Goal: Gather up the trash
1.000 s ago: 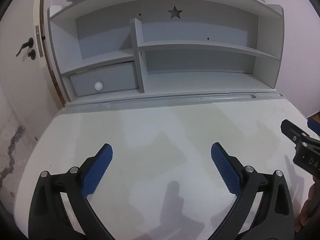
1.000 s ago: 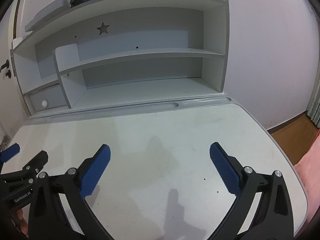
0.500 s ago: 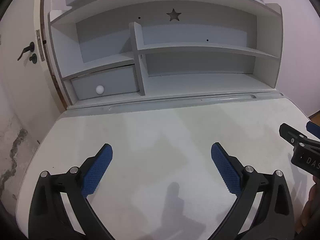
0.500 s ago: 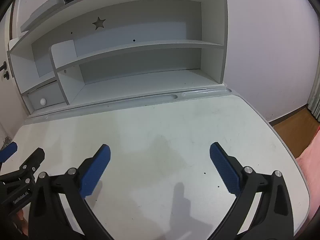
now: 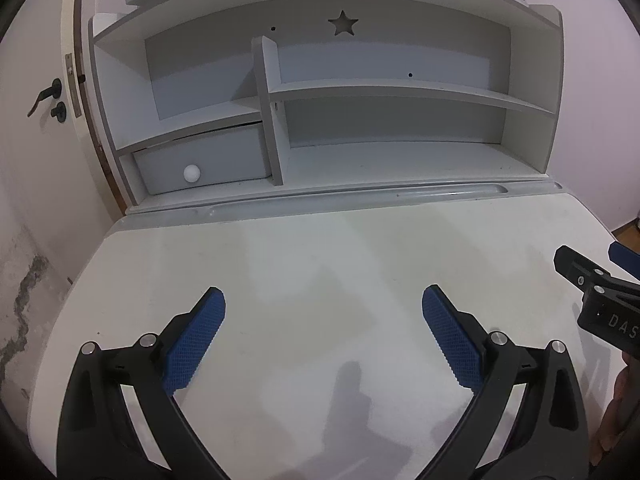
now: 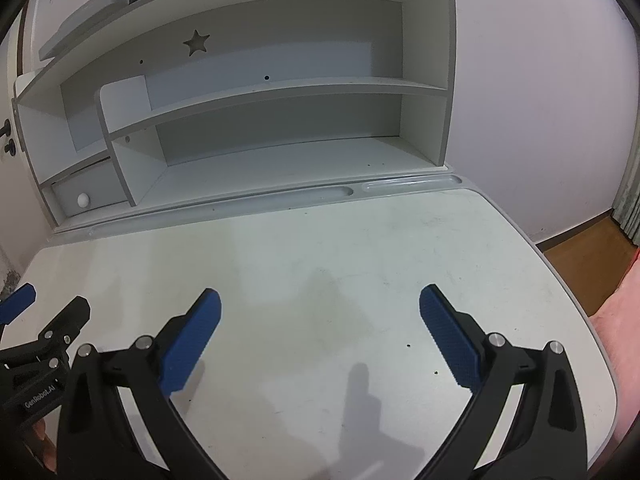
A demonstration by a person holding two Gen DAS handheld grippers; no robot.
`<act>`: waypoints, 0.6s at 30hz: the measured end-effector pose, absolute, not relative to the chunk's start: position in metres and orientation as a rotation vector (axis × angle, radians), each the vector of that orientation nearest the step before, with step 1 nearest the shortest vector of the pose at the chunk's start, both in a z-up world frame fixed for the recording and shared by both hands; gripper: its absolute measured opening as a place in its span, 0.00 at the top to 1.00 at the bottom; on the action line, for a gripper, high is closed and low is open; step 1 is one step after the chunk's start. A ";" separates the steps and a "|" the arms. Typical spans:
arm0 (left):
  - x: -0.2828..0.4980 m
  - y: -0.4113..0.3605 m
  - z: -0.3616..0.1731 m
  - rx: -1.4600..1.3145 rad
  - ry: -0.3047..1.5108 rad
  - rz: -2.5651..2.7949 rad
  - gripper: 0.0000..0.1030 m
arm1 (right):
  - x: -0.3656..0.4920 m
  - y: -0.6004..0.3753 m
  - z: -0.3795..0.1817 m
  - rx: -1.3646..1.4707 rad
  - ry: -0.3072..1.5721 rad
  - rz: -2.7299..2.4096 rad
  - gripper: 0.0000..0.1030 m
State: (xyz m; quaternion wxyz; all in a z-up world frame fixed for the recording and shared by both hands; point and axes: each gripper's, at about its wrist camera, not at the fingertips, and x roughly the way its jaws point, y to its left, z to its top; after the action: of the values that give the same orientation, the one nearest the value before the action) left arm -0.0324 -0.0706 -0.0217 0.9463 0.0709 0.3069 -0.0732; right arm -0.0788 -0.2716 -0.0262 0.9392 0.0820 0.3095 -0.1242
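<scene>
Hovering side by side over the white desk (image 5: 320,264), the left gripper (image 5: 324,336) and right gripper (image 6: 320,334) both hold their blue pads wide apart, gripping nothing. No trash shows between or ahead of either; beyond them stands the shelf hutch (image 6: 280,88) with its small drawer (image 5: 200,160).

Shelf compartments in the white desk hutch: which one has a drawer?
The lowest left compartment; its grey drawer has a round white knob.

"GenRobot.AI" stands on the left tongs (image 6: 40,344); "DAS" on the right tongs (image 5: 600,300).
</scene>
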 end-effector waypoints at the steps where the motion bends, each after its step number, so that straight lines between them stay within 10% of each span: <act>1: -0.032 -0.071 -0.022 0.144 0.629 -0.150 0.07 | -0.079 -0.271 -0.026 0.168 0.633 -0.254 0.07; 18: -0.029 -0.065 -0.023 0.096 0.645 -0.146 0.07 | -0.073 -0.265 -0.028 0.132 0.667 -0.265 0.07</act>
State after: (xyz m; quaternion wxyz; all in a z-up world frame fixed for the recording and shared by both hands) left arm -0.0286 -0.0648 -0.0235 0.9446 0.0473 0.3168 -0.0717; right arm -0.0731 -0.2651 -0.0283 0.9342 0.0646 0.3261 -0.1297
